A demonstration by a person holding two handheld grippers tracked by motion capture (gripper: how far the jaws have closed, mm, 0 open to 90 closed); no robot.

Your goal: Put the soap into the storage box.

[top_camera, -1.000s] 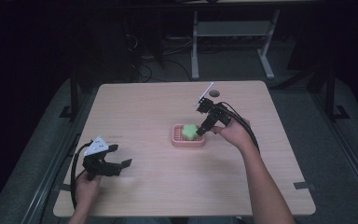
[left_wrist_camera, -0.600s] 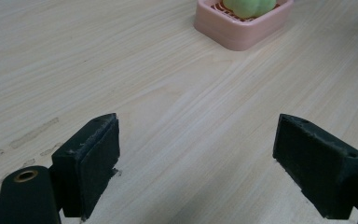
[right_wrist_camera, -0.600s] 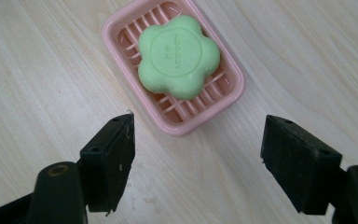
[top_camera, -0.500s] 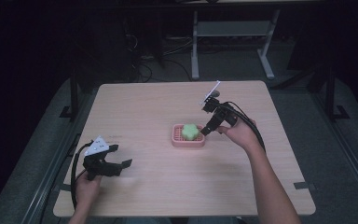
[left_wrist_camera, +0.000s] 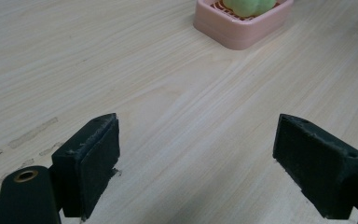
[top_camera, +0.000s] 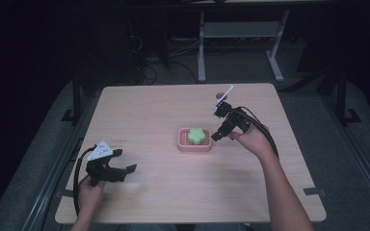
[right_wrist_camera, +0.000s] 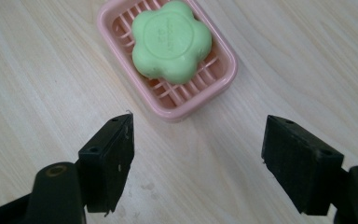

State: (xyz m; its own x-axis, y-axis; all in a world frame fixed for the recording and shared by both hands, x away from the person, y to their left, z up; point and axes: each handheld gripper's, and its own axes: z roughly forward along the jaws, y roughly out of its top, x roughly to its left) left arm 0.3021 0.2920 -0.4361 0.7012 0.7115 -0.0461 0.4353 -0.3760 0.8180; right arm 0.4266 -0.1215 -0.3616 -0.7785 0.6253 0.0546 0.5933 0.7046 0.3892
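A green flower-shaped soap point(right_wrist_camera: 172, 41) lies in a pink slatted soap dish point(right_wrist_camera: 216, 79) near the middle of the wooden table point(top_camera: 173, 110). In the high view the soap point(top_camera: 197, 136) rests in the dish point(top_camera: 194, 146), with my right gripper point(top_camera: 220, 129) just to its right, open and holding nothing. In the right gripper view that gripper point(right_wrist_camera: 198, 161) hovers short of the dish, clear of it. My left gripper point(top_camera: 120, 166) stands open near the table's front left corner, far from the dish point(left_wrist_camera: 242, 29), with bare wood between its pads point(left_wrist_camera: 93, 161).
A small dark round object point(top_camera: 220, 95) lies near the table's far edge behind the right gripper. Metal frame legs point(top_camera: 241, 33) and cables stand on the dark floor beyond the table. A cable point(top_camera: 265, 132) trails along the right forearm.
My right gripper has drawn back to the right, away from the soap, which stays in the dish. The left gripper has not moved.
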